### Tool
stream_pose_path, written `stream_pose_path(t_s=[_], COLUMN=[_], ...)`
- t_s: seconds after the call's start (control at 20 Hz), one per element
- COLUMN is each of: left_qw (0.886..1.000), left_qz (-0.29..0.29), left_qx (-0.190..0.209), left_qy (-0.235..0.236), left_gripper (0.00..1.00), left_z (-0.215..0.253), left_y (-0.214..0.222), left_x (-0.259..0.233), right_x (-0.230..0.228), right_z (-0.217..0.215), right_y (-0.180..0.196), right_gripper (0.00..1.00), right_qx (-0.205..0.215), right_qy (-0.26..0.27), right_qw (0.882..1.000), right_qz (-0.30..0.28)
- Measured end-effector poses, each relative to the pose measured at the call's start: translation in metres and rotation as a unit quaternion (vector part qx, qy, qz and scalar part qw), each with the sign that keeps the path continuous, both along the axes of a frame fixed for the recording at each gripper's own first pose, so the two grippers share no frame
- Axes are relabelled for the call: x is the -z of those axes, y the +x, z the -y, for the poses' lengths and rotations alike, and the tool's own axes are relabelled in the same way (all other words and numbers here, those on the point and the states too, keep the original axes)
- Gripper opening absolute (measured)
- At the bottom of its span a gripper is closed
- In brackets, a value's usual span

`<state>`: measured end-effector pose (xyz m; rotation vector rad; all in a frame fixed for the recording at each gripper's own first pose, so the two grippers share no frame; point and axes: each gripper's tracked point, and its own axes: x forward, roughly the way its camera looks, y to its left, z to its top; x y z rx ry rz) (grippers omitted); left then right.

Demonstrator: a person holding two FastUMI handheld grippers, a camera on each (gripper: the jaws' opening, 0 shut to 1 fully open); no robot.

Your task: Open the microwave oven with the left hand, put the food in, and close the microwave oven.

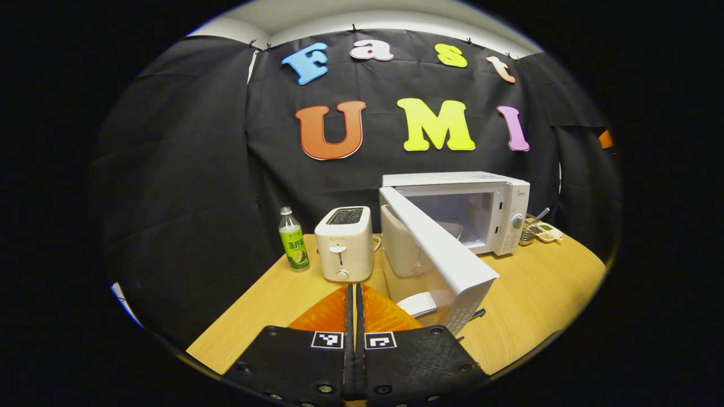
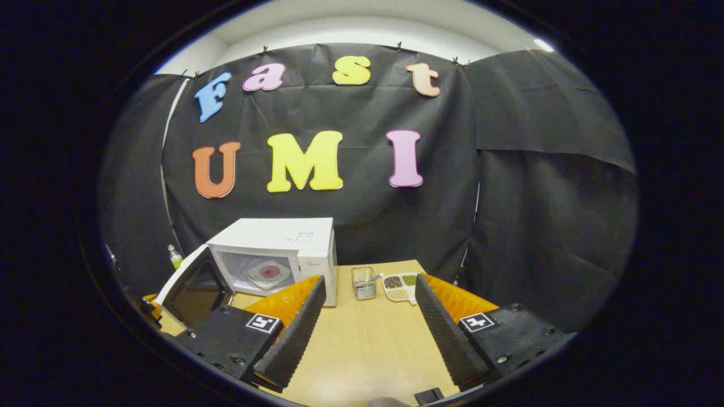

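The white microwave point(image 1: 498, 195) stands at the back of the wooden table with its door point(image 1: 447, 254) swung wide open toward me. In the right gripper view the microwave point(image 2: 283, 234) holds a white plate with pinkish food point(image 2: 268, 273) in its cavity, and the open door point(image 2: 192, 288) hangs to the left. My left gripper point(image 1: 355, 285) is shut with nothing between its fingers, a little in front of the door's free edge. Over the table, right of the microwave, my right gripper point(image 2: 370, 278) is open and holds nothing.
A white toaster point(image 1: 344, 243) and a green-labelled bottle point(image 1: 293, 240) stand left of the microwave. A metal mesh cup point(image 2: 363, 282) with a spoon and a divided tray of grains point(image 2: 399, 286) sit to the microwave's right. Bare tabletop point(image 2: 367, 345) lies under the right gripper.
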<state>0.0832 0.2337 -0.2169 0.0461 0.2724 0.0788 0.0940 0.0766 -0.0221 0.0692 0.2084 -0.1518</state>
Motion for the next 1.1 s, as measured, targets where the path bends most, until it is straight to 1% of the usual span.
stream_pose_path(t_s=[0.1, 0.15, 0.2, 0.25, 0.3, 0.4, 0.45, 0.5, 0.55, 0.6, 0.7, 0.75, 0.8, 0.85, 0.9, 0.95, 1.1], left_qw=[1.000, 1.000, 0.999, 0.999, 0.999, 0.998, 0.997, 0.996, 0.996, 0.995, 0.993, 0.992, 0.991, 0.989, 0.988, 0.987, 0.982], left_qz=[0.004, 0.008, 0.009, 0.008, 0.010, 0.013, 0.014, 0.015, 0.015, 0.015, 0.015, 0.013, 0.015, 0.017, 0.017, 0.018, 0.020], left_qx=[0.013, 0.021, 0.030, 0.038, 0.048, 0.064, 0.073, 0.082, 0.092, 0.101, 0.119, 0.128, 0.136, 0.145, 0.154, 0.162, 0.185], left_qy=[0.001, -0.002, -0.003, -0.004, -0.005, -0.005, -0.005, -0.008, -0.010, -0.009, -0.010, -0.011, -0.010, -0.010, -0.009, -0.008, -0.006], left_gripper=[0.00, 0.00, 0.00, 0.00, 0.00, 0.00, 0.00, 0.00, 0.00, 0.00, 0.00, 0.00, 0.00, 0.00, 0.00, 0.00, 0.00], left_z=[0.015, 0.024, 0.035, 0.045, 0.056, 0.077, 0.088, 0.098, 0.110, 0.121, 0.142, 0.153, 0.164, 0.174, 0.185, 0.195, 0.224], left_y=[0.001, 0.002, 0.004, 0.006, 0.007, 0.012, 0.016, 0.019, 0.024, 0.028, 0.037, 0.042, 0.048, 0.054, 0.060, 0.067, 0.090], left_x=[-0.003, -0.005, -0.007, -0.006, -0.006, -0.006, -0.005, -0.006, -0.006, -0.004, -0.003, -0.001, -0.002, -0.003, -0.001, -0.001, 0.000], right_x=[0.001, 0.001, 0.002, 0.004, 0.005, 0.008, 0.008, 0.009, 0.008, 0.009, 0.005, 0.002, 0.000, 0.000, 0.001, 0.001, 0.001], right_z=[0.001, 0.002, 0.003, 0.005, 0.007, 0.010, 0.012, 0.013, 0.014, 0.016, 0.021, 0.024, 0.027, 0.030, 0.033, 0.037, 0.051], right_y=[0.000, 0.000, 0.000, 0.001, 0.001, 0.000, 0.000, 0.000, 0.001, 0.001, -0.002, -0.003, -0.004, -0.005, -0.006, -0.008, -0.012], right_gripper=[1.00, 0.92, 1.00, 1.00, 0.92, 0.92, 1.00, 1.00, 0.92, 1.00, 1.00, 0.92, 1.00, 1.00, 0.92, 1.00, 1.00], right_qx=[0.000, 0.000, 0.001, 0.001, 0.003, 0.003, 0.004, 0.002, 0.000, -0.001, 0.003, 0.006, 0.008, 0.009, 0.011, 0.014, 0.028], right_qy=[0.005, 0.008, 0.010, 0.011, 0.013, 0.017, 0.019, 0.021, 0.024, 0.026, 0.026, 0.024, 0.022, 0.021, 0.019, 0.018, 0.016], right_qw=[1.000, 1.000, 1.000, 1.000, 1.000, 1.000, 1.000, 1.000, 1.000, 1.000, 1.000, 1.000, 1.000, 1.000, 1.000, 1.000, 0.999], right_qz=[0.000, 0.000, -0.001, -0.002, -0.005, -0.009, -0.011, -0.011, -0.012, -0.012, -0.009, -0.006, -0.004, -0.004, -0.007, -0.009, -0.013])
